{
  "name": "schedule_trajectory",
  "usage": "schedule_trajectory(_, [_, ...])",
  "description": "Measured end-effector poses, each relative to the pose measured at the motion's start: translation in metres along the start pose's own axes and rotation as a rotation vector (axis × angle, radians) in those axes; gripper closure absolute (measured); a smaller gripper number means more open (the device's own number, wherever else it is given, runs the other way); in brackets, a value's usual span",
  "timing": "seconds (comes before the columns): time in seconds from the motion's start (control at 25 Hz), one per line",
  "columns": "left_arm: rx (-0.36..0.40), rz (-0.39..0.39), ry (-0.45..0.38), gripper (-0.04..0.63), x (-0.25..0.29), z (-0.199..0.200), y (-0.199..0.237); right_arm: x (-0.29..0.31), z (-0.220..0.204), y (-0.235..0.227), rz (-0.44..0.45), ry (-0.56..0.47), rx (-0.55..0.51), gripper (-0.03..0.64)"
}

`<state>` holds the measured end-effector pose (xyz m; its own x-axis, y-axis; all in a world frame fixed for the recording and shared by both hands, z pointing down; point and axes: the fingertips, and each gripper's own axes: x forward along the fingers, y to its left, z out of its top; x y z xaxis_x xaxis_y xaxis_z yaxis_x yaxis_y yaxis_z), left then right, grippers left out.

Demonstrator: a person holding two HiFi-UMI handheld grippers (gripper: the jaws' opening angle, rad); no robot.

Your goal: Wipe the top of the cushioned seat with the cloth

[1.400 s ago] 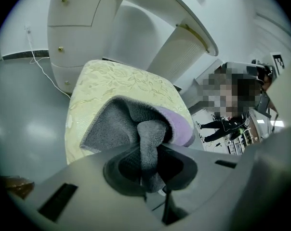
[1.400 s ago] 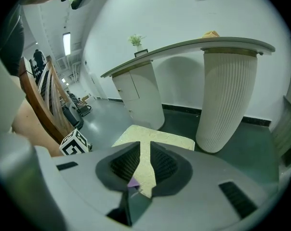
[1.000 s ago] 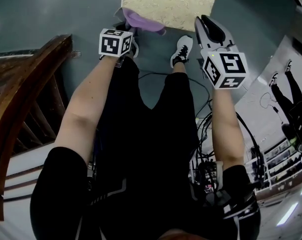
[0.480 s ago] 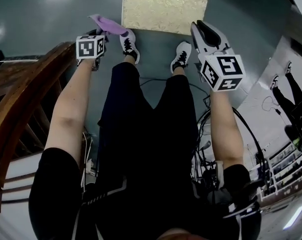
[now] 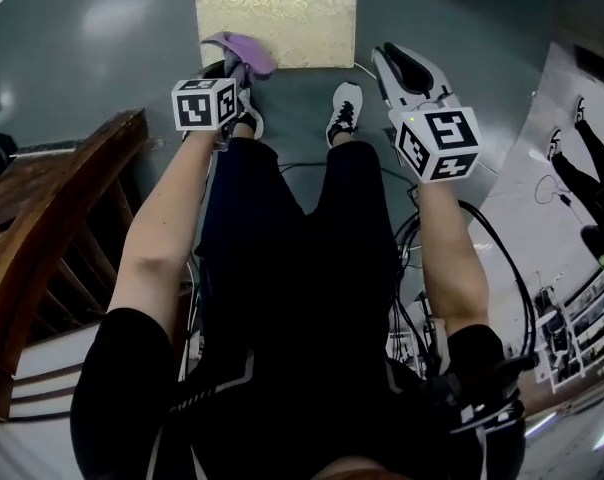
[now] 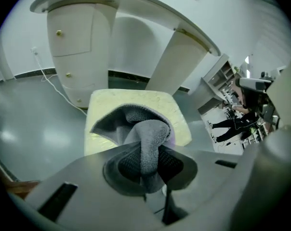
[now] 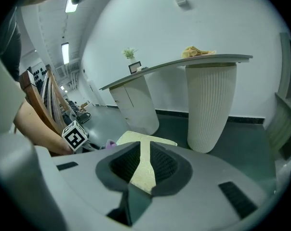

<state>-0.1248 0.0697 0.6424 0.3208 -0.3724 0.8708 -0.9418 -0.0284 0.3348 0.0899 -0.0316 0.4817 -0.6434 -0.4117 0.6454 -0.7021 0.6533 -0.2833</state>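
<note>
I am seeing the seat (image 5: 282,13) lying just ahead of and below both tools. My left tool (image 5: 230,73) is clamping the purple cloth (image 5: 244,50) at the seat's near edge, nearest for wiping. My right tool (image 5: 407,68) is hanging empty, jaws slightly apart.

You're standing in a big open commercial interior, more a reception hall or showroom than a home. A glossy grey-green floor (image 5: 102,28) spreads wide around you under long ceiling strip lights (image 7: 65,52). Ahead sweeps a curved white counter (image 7: 184,64) on a ribbed pedestal (image 7: 208,105), with a small potted plant (image 7: 130,53) and a framed sign (image 7: 135,67) on top and a white cabinet (image 6: 75,37) with gold knobs below. A gold-patterned cushioned seat (image 5: 277,13) and a dark wooden chair (image 5: 52,228) stand about. To your right are open shelves (image 6: 222,78), another person (image 6: 234,124) in black, and loose cables (image 5: 410,243)
</note>
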Motion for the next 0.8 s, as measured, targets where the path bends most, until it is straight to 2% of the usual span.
schedule_trajectory(0.2, [0.032, -0.176, -0.071, 0.548, 0.041, 0.049, -0.101, -0.018, -0.011, -0.036, -0.027, 0.006, 0.021, 0.55])
schedule_trajectory(0.32, [0.073, -0.239, -0.05, 0.548, 0.069, 0.065, -0.137, -0.029, -0.018, -0.053, -0.055, 0.001, 0.05, 0.551])
schedule_trajectory(0.48, [0.127, -0.233, 0.005, 0.548, 0.11, 0.07, -0.156, -0.034, -0.035, -0.073, -0.073, 0.016, 0.075, 0.549])
schedule_trajectory(0.6, [0.154, -0.187, 0.047, 0.548, 0.13, 0.067, -0.146, -0.033, -0.043, -0.083, -0.082, 0.023, 0.094, 0.549])
schedule_trajectory(0.8, [0.132, -0.184, 0.059, 0.548, 0.133, 0.064, -0.13, -0.03, -0.042, -0.085, -0.095, 0.018, 0.121, 0.549])
